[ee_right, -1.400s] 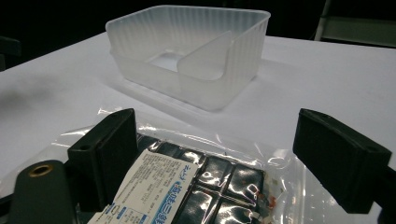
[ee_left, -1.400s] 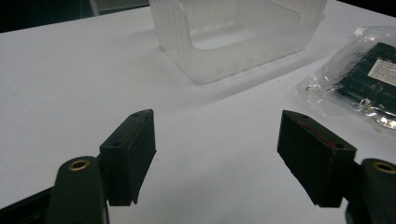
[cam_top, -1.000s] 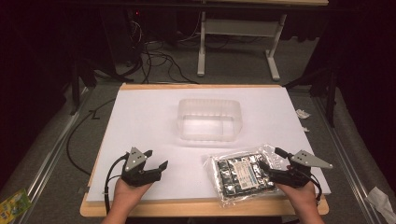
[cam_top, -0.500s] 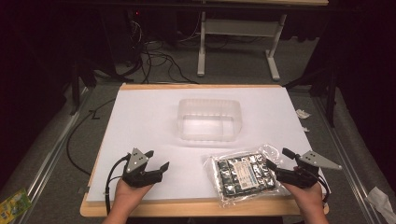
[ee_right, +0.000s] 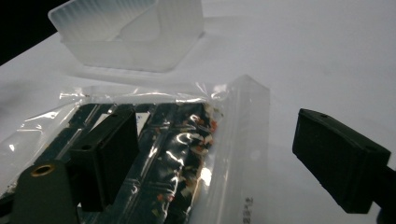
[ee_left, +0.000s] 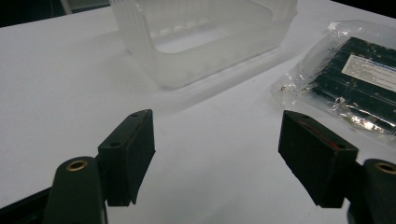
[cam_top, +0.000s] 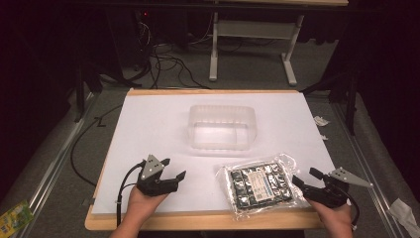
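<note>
Right gripper (cam_top: 303,182), jaws apart, straddling the near edge of the sealed packet (cam_top: 260,184); advisable to close on the clear plastic margin, not the dark contents; left gripper (cam_top: 174,169) spread, idle, the clear tub (cam_top: 221,127) ahead.

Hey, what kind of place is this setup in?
Probably a lab or recording workbench: a white-covered table under dark surrounds, loose cables on the floor behind, and a metal desk frame.
</note>
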Motion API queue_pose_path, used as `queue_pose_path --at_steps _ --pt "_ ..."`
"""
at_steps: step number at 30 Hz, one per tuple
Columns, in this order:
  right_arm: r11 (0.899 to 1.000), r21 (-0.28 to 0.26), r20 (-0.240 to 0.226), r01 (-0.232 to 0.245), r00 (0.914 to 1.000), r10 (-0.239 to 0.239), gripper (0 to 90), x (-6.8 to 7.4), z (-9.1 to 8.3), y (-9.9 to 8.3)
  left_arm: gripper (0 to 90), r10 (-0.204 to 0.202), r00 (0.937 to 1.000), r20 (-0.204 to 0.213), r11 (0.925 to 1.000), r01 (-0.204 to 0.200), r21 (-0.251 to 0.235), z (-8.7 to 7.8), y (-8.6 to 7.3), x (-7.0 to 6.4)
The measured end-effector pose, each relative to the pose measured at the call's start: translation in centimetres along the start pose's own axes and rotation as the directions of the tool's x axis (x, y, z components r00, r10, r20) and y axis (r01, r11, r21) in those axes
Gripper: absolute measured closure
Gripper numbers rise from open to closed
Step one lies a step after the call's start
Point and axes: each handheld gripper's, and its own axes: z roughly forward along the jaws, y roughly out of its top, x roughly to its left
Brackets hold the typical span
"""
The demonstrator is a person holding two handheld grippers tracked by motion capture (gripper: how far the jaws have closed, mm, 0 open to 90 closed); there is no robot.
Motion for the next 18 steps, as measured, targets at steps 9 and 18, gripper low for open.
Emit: queue_pose_path --at_steps 9,18 --pt "0.992 0.098 0.004 -0.080 0.9968 0.080 16.4 -0.8 0.0 -2.2 27.5 0.028 0.9990 0.034 0.9996 -0.028 0.007 1.3 0.7 -0.7" --pt "0.981 0.153 -0.036 -0.117 0.9917 0.123 39.9 -1.2 0.6 -3.0 27.5 0.027 0.9989 0.038 0.9996 -0.028 0.005 1.5 0.8 -0.8"
